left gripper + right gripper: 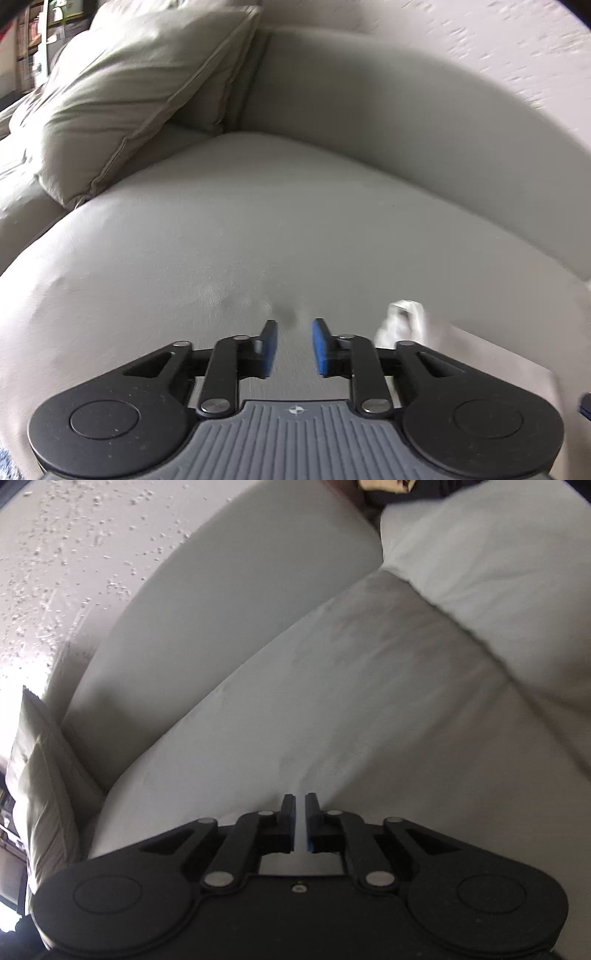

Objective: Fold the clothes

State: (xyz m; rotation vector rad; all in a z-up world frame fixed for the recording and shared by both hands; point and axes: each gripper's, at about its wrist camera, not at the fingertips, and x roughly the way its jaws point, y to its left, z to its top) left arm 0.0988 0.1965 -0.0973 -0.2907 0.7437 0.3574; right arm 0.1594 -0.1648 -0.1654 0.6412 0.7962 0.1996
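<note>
Hovering low over a pale grey sofa seat cushion, the left tongs stand parted, their blue rubber pads facing each other across a clear gap with nothing between them. Just to their right, a small crumpled piece of white cloth lies on the cushion — blurred, so it may be a corner of a garment, though its shape cannot be made out.

The right tongs are drawn almost together, only a thin slit showing between the black fingers; whether anything thin is pinched there cannot be told. Under them runs the same smooth, matte upholstery, faintly mottled with darker marks.

Farther off, the rounded backrest curves behind the seat. A soft olive-beige pillow with a piped edge slumps in the corner, creased along its face. In the right view a second, lighter cushion bulges at the upper right — plump and wrinkled. Beyond rises a rough, knobbly textured wall.
</note>
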